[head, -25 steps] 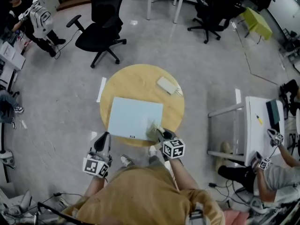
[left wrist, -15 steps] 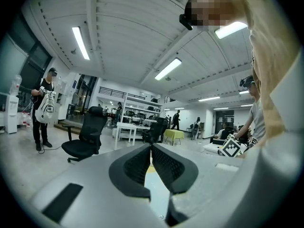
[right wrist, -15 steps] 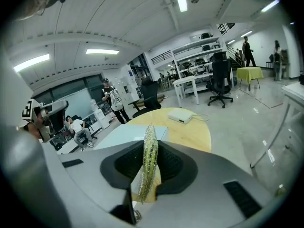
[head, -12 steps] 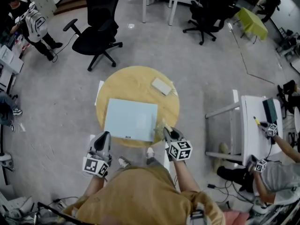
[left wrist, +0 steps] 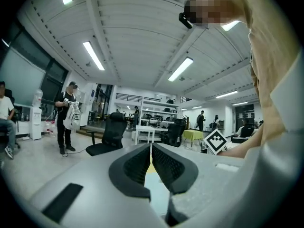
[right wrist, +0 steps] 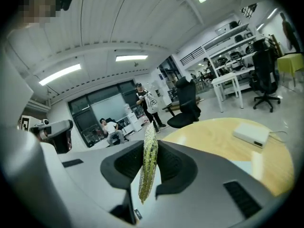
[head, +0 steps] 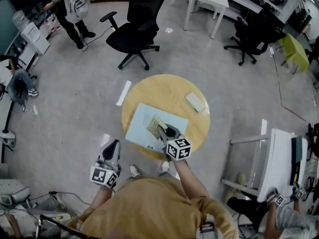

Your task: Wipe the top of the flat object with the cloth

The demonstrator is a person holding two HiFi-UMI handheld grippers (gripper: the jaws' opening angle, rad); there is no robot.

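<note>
The right gripper (head: 162,129) fingers pinch a fold of the cloth (right wrist: 148,167), which looks soft, light and likely to bunch. It lies mid-panel on the stiff, smooth flat object (head: 135,132), toward 7 o'clock on the round surface (head: 164,88). The left gripper (head: 112,148) fingers are closed and empty.

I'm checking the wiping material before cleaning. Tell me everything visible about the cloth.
The cloth is yellow-green with a speckled weave, thin and limp. The right tool pinches it edge-on between its jaws. In the head view its free part lies spread on the pale blue board, near the middle.
</note>
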